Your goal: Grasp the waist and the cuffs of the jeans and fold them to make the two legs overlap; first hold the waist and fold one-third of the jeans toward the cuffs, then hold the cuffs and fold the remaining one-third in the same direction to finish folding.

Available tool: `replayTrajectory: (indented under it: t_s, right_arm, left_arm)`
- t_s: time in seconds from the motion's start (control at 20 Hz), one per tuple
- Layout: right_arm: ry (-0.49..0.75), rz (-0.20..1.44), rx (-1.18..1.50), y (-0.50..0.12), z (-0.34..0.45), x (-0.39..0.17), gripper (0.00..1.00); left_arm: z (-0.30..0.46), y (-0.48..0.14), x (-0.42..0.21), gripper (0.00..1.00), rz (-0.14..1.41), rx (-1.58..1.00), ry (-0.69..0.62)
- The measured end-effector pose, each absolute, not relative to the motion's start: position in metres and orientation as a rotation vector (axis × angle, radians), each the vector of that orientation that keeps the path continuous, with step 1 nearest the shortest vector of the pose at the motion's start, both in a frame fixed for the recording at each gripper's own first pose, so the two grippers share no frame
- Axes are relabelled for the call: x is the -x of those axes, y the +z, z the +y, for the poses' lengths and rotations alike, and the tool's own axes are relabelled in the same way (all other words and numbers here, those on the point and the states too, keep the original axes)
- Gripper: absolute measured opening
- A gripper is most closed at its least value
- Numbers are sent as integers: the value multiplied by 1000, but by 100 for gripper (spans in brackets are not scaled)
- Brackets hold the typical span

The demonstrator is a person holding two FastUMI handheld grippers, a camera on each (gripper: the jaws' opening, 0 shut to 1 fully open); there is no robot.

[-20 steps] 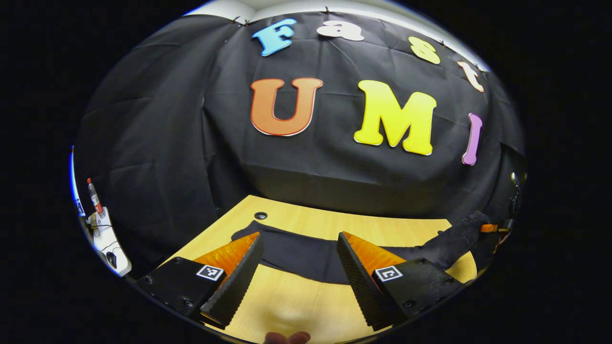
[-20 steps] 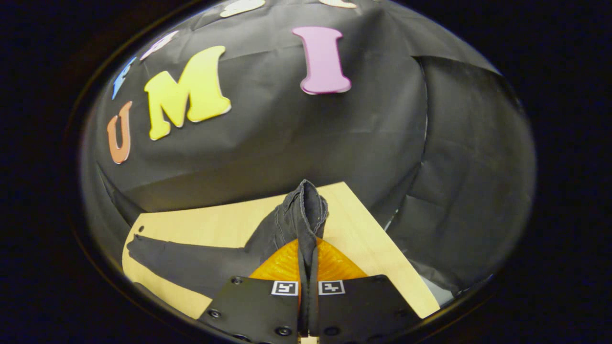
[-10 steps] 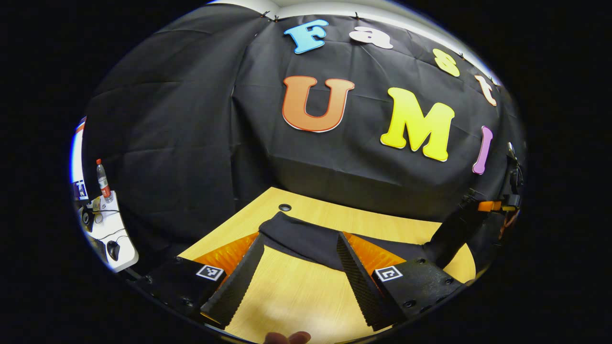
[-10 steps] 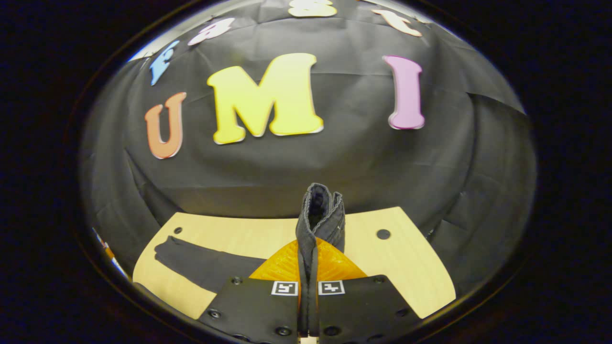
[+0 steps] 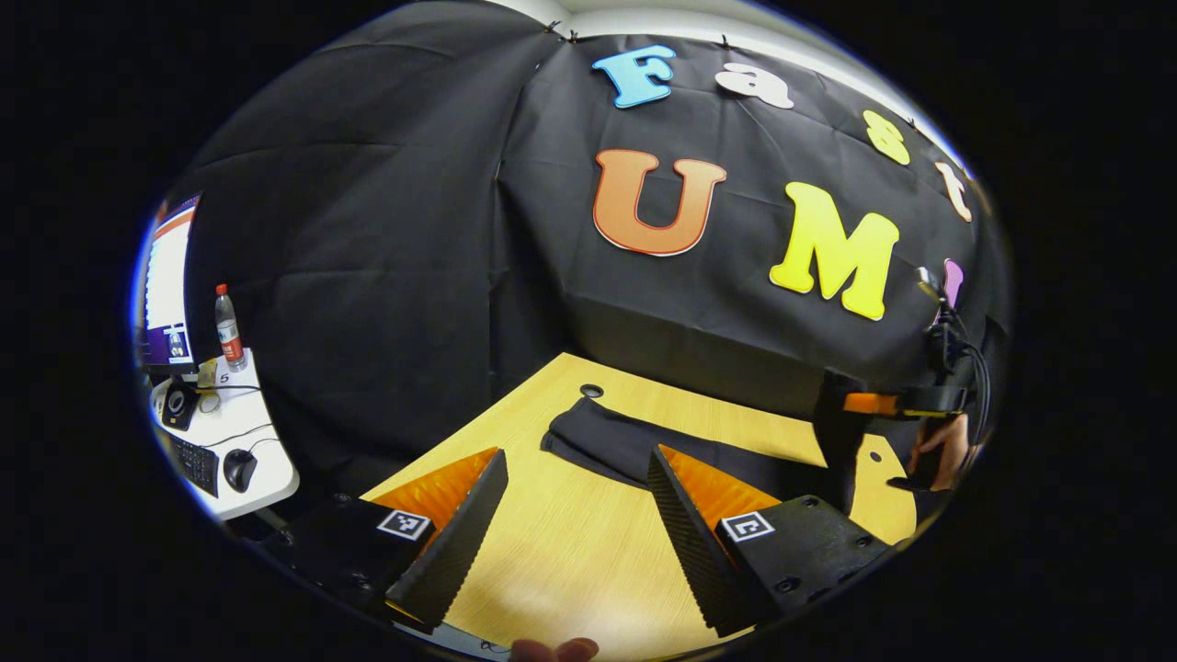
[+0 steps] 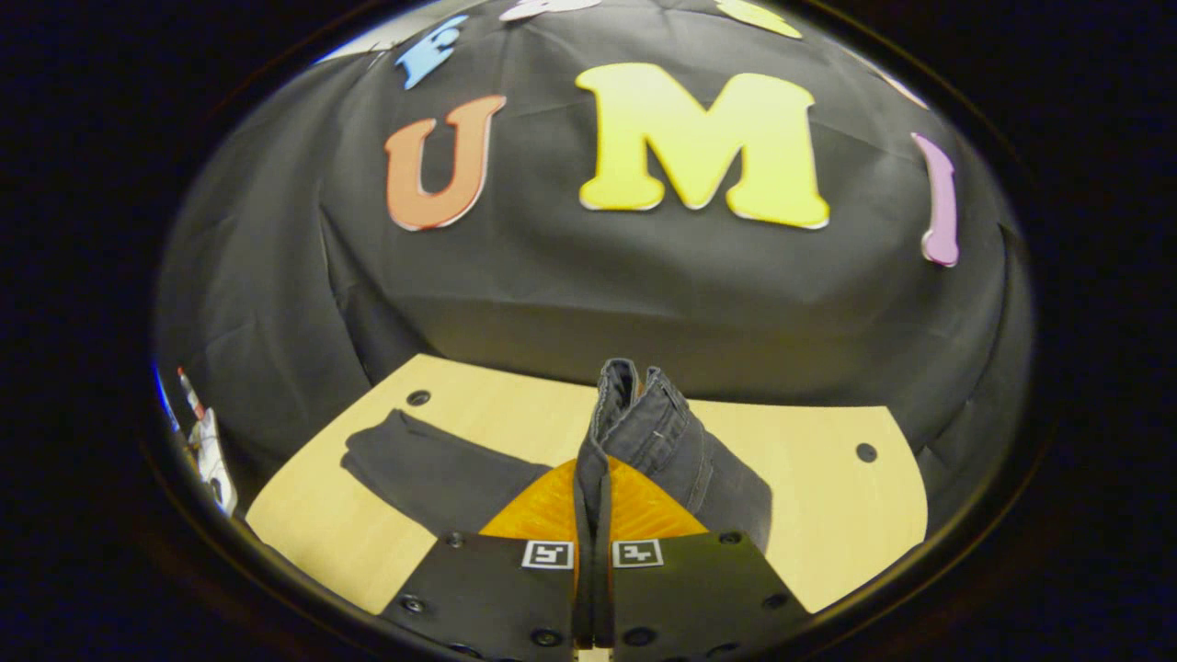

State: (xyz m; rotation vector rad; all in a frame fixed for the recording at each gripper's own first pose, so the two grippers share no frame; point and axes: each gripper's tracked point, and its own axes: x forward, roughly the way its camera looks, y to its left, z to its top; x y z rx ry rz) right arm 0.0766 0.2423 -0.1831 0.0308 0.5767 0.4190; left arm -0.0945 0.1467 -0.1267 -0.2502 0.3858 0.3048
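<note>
Your right gripper is clamped tight on a bunched edge of the jeans, which I take to be the waist, lifted off the bench; the denim stands up just ahead of the closed fingers and drapes down to its right, while the legs trail flat across the wood away to its left. Your left gripper is spread wide and holds nothing, hovering over bare wood with the cuff end of the jeans lying just ahead of it. This looks like the first fold, bringing the two legs together. Next, you likely need to bring the left gripper forward onto the cuffs and pinch them. Nothing on the bench blocks that path. Far to the left gripper's left sit a bottle, a mouse and a keyboard, well clear.
</note>
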Motion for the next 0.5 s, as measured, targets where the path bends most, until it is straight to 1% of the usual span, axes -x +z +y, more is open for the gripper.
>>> replayTrajectory:
  t_s: [0.25,0.5]
  right_arm:
    - [492,689,83,-265,304,-54,1]
    - [505,757,166,-315,334,-42,1]
  left_arm:
    - [153,-128,105,99,396,267,325]
    - [171,-132,116,99,403,268,363]
